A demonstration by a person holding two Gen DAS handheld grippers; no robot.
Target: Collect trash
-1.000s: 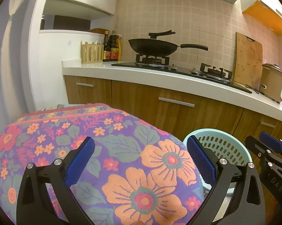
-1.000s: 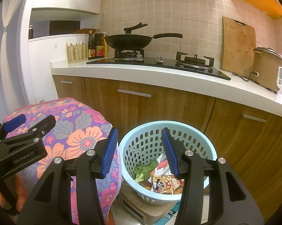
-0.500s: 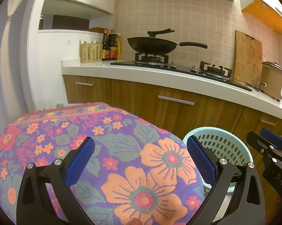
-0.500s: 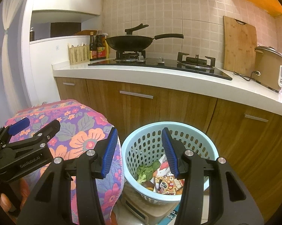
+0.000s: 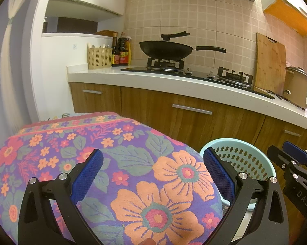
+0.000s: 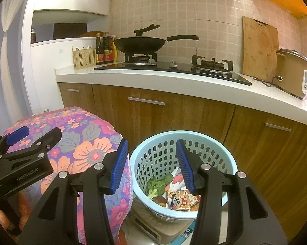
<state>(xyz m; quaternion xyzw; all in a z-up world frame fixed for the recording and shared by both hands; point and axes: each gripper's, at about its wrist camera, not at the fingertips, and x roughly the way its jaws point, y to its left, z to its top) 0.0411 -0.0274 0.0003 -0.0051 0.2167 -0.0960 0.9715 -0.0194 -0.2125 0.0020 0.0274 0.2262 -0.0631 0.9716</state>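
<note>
Below the right gripper (image 6: pixel 151 163), whose fingers are spread and empty, trash (image 6: pixel 173 196) lies in the basket (image 6: pixel 224 161); left gripper (image 5: pixel 153 175) gapes over the floral cloth (image 5: pixel 133 163).

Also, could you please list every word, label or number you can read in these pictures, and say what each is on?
"GenRobot.AI": on the side of the left claw, seen from the right wrist.
"DAS": on the body of the right claw, seen from the left wrist.
Sauce bottles' labels: too small.
Panda snack wrapper in the basket: print too blurred.
</note>
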